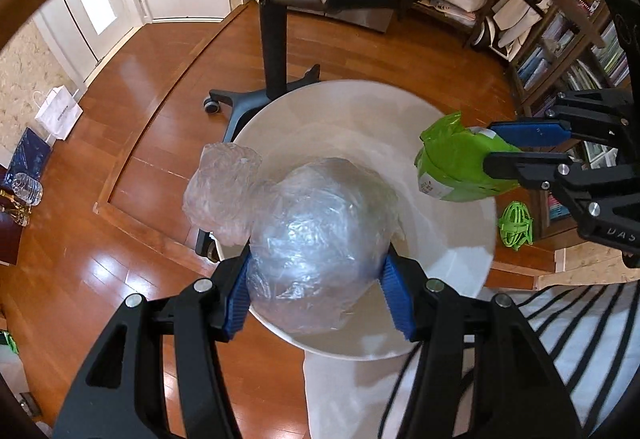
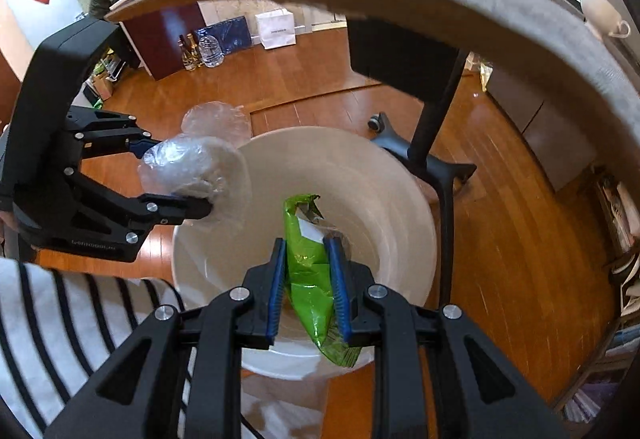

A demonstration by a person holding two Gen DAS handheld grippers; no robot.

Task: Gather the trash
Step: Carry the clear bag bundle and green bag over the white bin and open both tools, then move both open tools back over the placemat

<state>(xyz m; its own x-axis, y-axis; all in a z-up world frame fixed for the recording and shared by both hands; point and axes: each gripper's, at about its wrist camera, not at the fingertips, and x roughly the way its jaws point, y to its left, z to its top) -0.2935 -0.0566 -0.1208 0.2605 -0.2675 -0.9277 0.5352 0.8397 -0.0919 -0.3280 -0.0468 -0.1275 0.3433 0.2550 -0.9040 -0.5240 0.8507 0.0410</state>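
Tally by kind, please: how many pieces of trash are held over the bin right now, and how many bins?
Clear plastic wrap bundle: 1, held in the left tool
Green snack wrapper: 1, held in the right tool
White bin: 1
Total: 3 things, 2 of them trash

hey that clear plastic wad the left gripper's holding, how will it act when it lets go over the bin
The clear plastic wad looks crinkled and bulging between the left gripper pads, so it is probably light and springy. It may puff out and drift, perhaps catching the white bin rim rather than dropping straight.
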